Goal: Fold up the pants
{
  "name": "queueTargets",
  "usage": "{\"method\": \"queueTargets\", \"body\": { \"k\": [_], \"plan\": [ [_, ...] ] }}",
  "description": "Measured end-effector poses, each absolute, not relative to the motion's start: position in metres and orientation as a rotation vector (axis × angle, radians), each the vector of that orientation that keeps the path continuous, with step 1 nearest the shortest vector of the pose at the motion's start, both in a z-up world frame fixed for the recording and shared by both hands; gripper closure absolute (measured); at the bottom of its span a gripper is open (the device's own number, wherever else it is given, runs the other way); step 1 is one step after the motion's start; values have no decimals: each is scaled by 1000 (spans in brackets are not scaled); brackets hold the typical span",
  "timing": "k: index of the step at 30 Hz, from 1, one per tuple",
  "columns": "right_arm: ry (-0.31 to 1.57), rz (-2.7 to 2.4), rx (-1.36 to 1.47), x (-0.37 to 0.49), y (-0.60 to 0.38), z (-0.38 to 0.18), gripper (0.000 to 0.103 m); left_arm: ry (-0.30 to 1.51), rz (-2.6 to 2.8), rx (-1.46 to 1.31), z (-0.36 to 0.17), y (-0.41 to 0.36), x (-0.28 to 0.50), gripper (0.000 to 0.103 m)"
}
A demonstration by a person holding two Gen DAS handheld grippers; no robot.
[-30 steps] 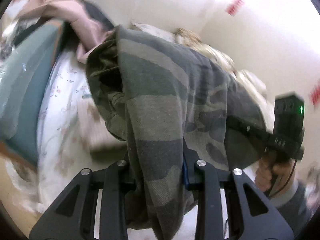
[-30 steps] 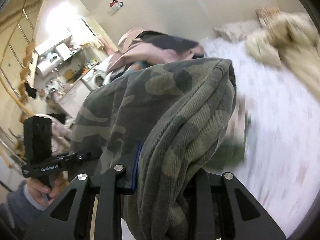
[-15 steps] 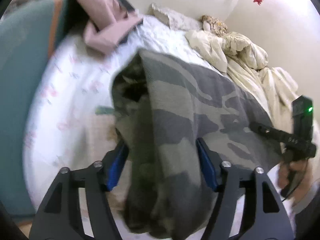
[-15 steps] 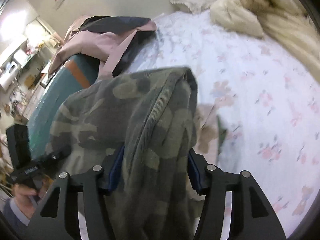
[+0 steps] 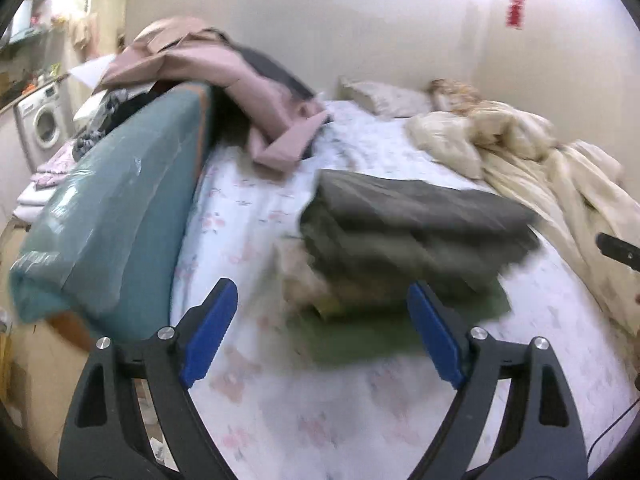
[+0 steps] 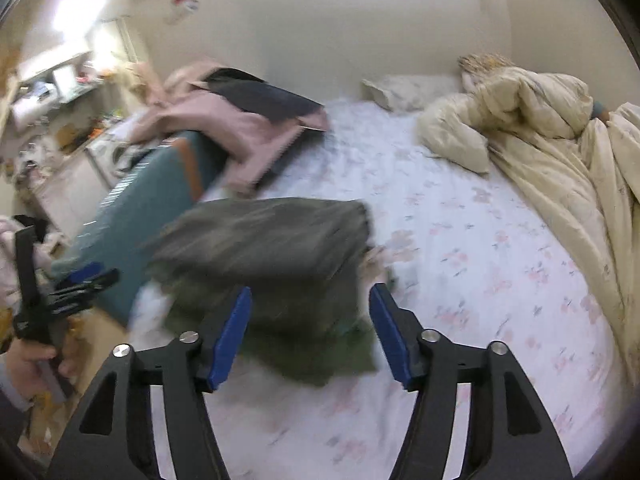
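1. Pants (image 5: 416, 220): folded into a thick bundle, resting on top of a small stack of other folded clothes (image 5: 360, 332) on the bed (image 5: 280, 420). Image is motion-blurred; exact edges and alignment on the stack cannot be confirmed.

2. Left gripper (image 5: 320, 332): jaws have just been opening and now stand wide apart. Nothing is between the pads; the pants lie ahead of and beyond the tips, slightly to the right of centre.

3. Right gripper (image 6: 308, 332): jaws have likewise just been opening and stand apart, empty. The pants (image 6: 264, 248) lie ahead and somewhat left of centre, past the tips.

4. Key relation: the bundle sits between the two lines of approach, its long axis running crosswise to both grippers. Neither gripper touches it. In the right view the left gripper (image 6: 86, 280) shows at the far left, near the left end of the bundle.

5. Judgement: fold appears complete and the bundle released onto the stack. Remaining need, if any, is to square it up; both hands look about equally near.

6. Surroundings: quilt (image 6: 560, 140) and pillow (image 6: 404, 90) lie well apart from the stack.
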State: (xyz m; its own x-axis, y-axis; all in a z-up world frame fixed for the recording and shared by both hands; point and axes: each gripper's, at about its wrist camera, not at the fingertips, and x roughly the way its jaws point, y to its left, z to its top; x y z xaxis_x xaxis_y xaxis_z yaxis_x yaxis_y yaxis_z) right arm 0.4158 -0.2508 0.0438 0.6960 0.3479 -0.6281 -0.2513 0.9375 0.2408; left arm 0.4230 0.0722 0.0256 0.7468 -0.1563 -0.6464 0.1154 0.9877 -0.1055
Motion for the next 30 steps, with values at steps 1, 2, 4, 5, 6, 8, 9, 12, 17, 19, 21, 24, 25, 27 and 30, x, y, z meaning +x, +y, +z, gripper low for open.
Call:
{"method": "queueTargets", "body": {
  "k": [1, 2, 4, 5, 6, 8, 9, 12, 17, 19, 21, 24, 25, 27, 30],
  "plan": [
    [719, 348, 128, 399, -245, 47, 33, 705, -164, -43, 29, 66, 408, 18],
    [714, 362, 116, 386, -239, 50, 32, 699, -178, -34, 32, 61, 394, 18],
    [704, 371, 85, 359, -228, 55, 32, 695, -189, -46, 41, 55, 367, 18],
    [697, 383, 87, 348, -226, 58, 32, 691, -195, -59, 44, 54, 358, 18],
    [699, 405, 91, 337, -223, 61, 32, 695, -208, -61, 47, 52, 346, 18],
    [701, 394, 71, 323, -220, 66, 32, 694, -217, -64, 54, 50, 332, 18],
    [701, 401, 77, 316, -220, 70, 32, 697, -227, -62, 57, 49, 324, 18],
    [692, 405, 90, 299, -222, 78, 31, 699, -235, -61, 65, 49, 306, 18],
    [698, 413, 122, 273, -225, 80, 24, 705, -201, -92, 63, 54, 277, 18],
    [686, 398, 141, 257, -225, 79, 18, 675, -152, -106, 61, 57, 258, 18],
    [672, 383, 156, 234, -222, 75, 15, 659, -107, -121, 56, 57, 236, 17],
    [662, 390, 177, 203, -217, 62, 10, 690, -100, -162, 44, 54, 203, 10],
    [656, 397, 185, 191, -215, 58, 7, 695, -101, -164, 42, 53, 196, 6],
    [663, 404, 202, 168, -213, 44, 1, 717, -96, -158, 38, 47, 179, 0],
    [695, 392, 243, 146, -215, 25, 0, 696, -74, -119, 33, 40, 148, 0]
  ]
}}
